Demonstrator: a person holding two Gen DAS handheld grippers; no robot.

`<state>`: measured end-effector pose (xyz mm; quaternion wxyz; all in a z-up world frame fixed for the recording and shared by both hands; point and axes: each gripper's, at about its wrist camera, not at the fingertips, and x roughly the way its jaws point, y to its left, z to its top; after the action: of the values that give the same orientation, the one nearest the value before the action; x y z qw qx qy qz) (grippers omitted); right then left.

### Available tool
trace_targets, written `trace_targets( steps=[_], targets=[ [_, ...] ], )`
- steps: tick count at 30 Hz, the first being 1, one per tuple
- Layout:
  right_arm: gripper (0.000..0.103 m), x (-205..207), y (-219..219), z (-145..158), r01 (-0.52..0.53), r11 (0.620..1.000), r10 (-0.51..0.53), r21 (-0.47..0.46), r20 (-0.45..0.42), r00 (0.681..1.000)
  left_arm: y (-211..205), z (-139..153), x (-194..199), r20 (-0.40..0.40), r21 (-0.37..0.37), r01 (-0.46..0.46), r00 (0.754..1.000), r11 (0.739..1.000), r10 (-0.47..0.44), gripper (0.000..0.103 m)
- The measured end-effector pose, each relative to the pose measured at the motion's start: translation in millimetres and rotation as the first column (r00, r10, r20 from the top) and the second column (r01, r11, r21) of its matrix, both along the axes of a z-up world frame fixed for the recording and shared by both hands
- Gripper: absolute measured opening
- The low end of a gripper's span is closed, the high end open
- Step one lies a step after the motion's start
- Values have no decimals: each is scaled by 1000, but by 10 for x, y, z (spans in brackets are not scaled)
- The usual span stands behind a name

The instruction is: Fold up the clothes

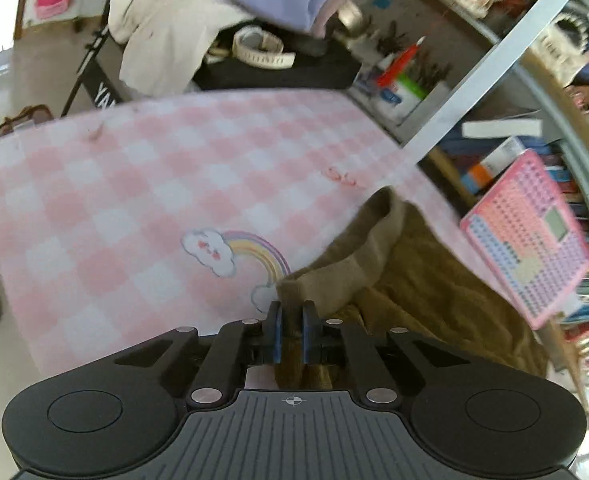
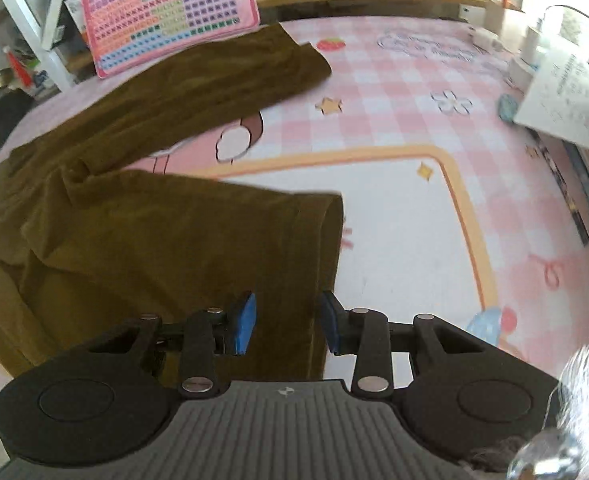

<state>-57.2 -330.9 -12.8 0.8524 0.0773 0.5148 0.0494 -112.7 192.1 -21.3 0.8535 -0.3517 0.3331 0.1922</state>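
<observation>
The left gripper [image 1: 291, 330] pinches a fold of the olive-brown garment [image 2: 142, 216], its jaws pressed onto the cloth. The right gripper [image 2: 288, 326] has its jaws spread, one on each side of a hem edge. The garment lies rumpled on the pink checked table mat [image 2: 394, 92], reaching the far edge beside the pink keyboard toy [image 2: 166, 8].

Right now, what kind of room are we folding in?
Probably a child's bedroom or study at home: a pink checked cartoon desk mat under the brown garment, a pink toy learning pad, and shelves of books beside the table.
</observation>
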Motion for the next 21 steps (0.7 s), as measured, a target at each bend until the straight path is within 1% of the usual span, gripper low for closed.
trace_targets(
  steps=[2, 3, 5, 6, 7, 8, 11, 13, 14, 15, 16, 19, 21],
  targets=[
    [34, -18, 17, 45, 9, 1000, -9, -3, 24, 1000, 51, 52, -128, 1, 13, 18, 1000, 1000, -18, 8],
    [34, 7, 10, 84, 17, 1000, -17, 6, 33, 999, 47, 60, -176, -12, 38, 41, 999, 998, -41, 10],
    [34, 98, -19, 163, 37, 999, -39, 33, 50, 998, 31, 57, -202, -47, 76, 95, 995, 993, -92, 17],
    [34, 166, -43, 202, 50, 997, -53, 51, 56, 997, 40, 63, -207, -58, 86, 95, 994, 992, -90, 20],
    [34, 257, -69, 237, 64, 995, -68, 73, 62, 996, 51, 76, -216, -64, 98, 88, 995, 991, -81, 22],
    [34, 367, -102, 265, 79, 992, -85, 101, 66, 994, 65, 113, -231, -52, 116, 57, 997, 992, -51, 23],
    [34, 794, -234, 280, 147, 968, -159, 204, 46, 986, 64, 276, -263, 6, 180, -31, 1000, 983, 30, 23],
    [34, 1131, -312, 240, 210, 939, -218, 274, 1, 976, -12, 373, -211, 33, 204, -17, 999, 979, 11, 24],
    [35, 1301, -351, 207, 246, 919, -250, 307, -29, 968, -57, 411, -179, 43, 213, -7, 999, 977, -3, 28],
    [35, 1475, -391, 170, 285, 897, -281, 338, -62, 958, -129, 410, -131, 35, 212, 19, 999, 977, -28, 31],
    [37, 1627, -426, 130, 322, 875, -310, 361, -92, 946, -224, 387, -81, 23, 211, 46, 998, 976, -52, 31],
    [38, 1987, -476, -1, 426, 816, -385, 390, -183, 905, -525, 275, 40, -18, 207, 106, 994, 972, -104, 31],
    [40, 2109, -477, -100, 489, 781, -424, 389, -245, 872, -673, 181, 71, -34, 181, 119, 993, 976, -114, 31]
  ],
)
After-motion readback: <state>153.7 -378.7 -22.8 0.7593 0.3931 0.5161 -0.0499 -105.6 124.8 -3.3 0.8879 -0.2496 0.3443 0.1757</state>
